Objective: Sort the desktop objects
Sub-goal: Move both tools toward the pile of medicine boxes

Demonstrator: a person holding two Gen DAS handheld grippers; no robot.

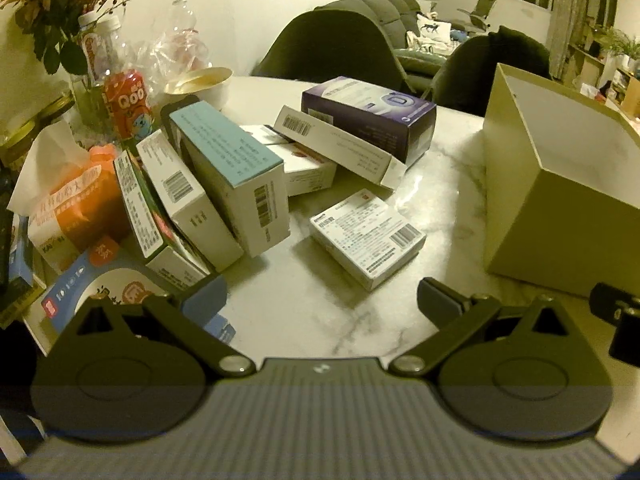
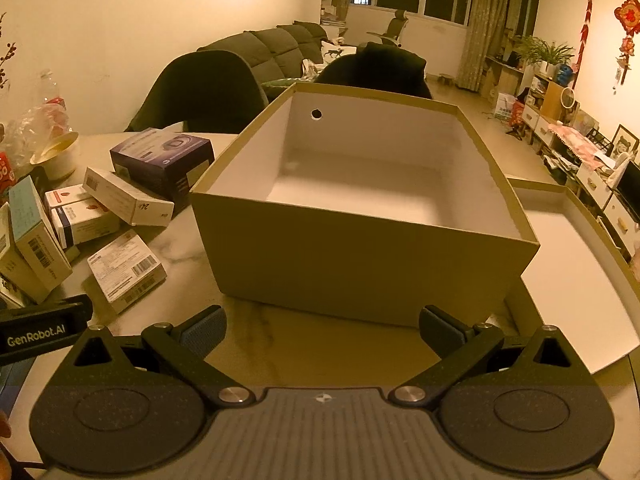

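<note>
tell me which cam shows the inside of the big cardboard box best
The right wrist view: it faces the cardboard box from above its rim, showing its bare white floor and walls. The left wrist view catches only one corner at its right edge.

Bench (image 1: 320,320): white marble, grey veining. Big open box (image 2: 360,272): tan outside, white inside. Lid (image 2: 568,280): white inner face, tan rim. Purple box (image 1: 372,116): dark purple, paler top. Tall box (image 1: 236,172): light blue top, white sides, black barcode. Flat pack (image 1: 368,236): white, dense black print, barcode. Tissue pack (image 1: 76,208): orange and white. Drink bottle (image 1: 130,104): red label, white lettering. Chairs (image 1: 332,48): dark green. Left tongs (image 1: 320,300): black arms, blue-grey pads. Right tongs (image 2: 322,330): same colours.
</note>
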